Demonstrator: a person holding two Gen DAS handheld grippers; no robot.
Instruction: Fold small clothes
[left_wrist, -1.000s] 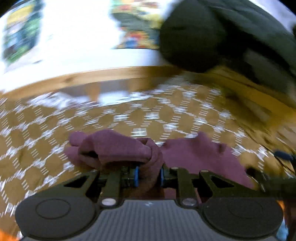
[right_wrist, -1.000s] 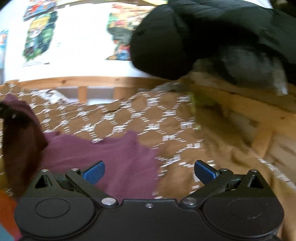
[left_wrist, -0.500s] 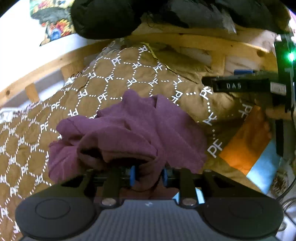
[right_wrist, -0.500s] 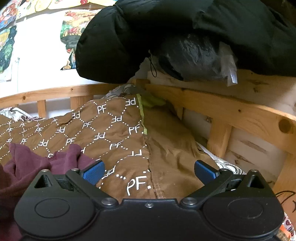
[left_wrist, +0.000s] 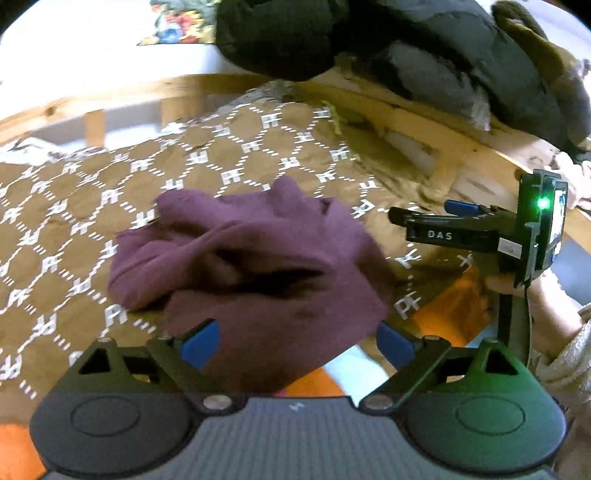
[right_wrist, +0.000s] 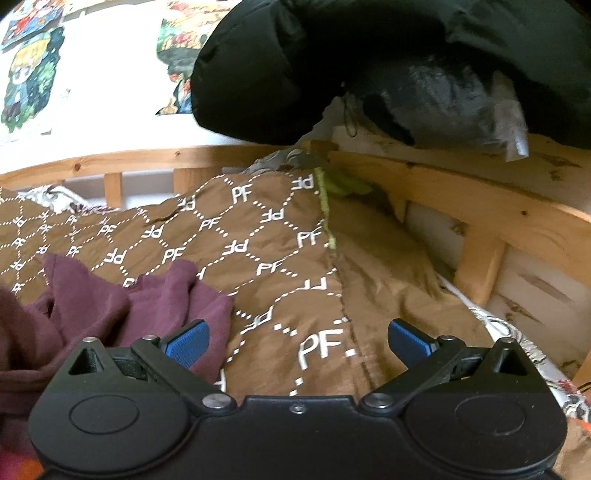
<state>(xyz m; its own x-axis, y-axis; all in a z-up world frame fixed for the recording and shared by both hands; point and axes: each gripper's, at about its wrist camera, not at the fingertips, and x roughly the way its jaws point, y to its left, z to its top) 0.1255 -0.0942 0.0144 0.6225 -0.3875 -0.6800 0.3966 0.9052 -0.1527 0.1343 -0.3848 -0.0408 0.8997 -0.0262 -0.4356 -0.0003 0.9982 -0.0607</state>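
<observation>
A crumpled maroon garment (left_wrist: 251, 266) lies bunched on the brown patterned quilt (left_wrist: 92, 206). My left gripper (left_wrist: 297, 345) hovers over its near edge; the jaws are opening and stand wide, the cloth between them but free of the blue pads (left_wrist: 201, 345). In the left wrist view my right gripper (left_wrist: 461, 218) appears at the right, held by a hand. In the right wrist view the right gripper (right_wrist: 297, 343) is open over bare quilt (right_wrist: 280, 266), with the maroon garment (right_wrist: 110, 314) at its left, just behind the left pad.
A wooden bed rail (right_wrist: 461, 206) runs along the far and right sides. A dark puffy jacket (right_wrist: 369, 55) hangs over the rail. Posters (right_wrist: 29, 74) hang on the white wall. An orange and light blue cloth (left_wrist: 351, 373) lies under the quilt's near edge.
My left gripper, shut on a fold of the maroon garment in both earlier frames, has let it go and spread wide. The garment has dropped onto the quilt. The right gripper stayed open.
</observation>
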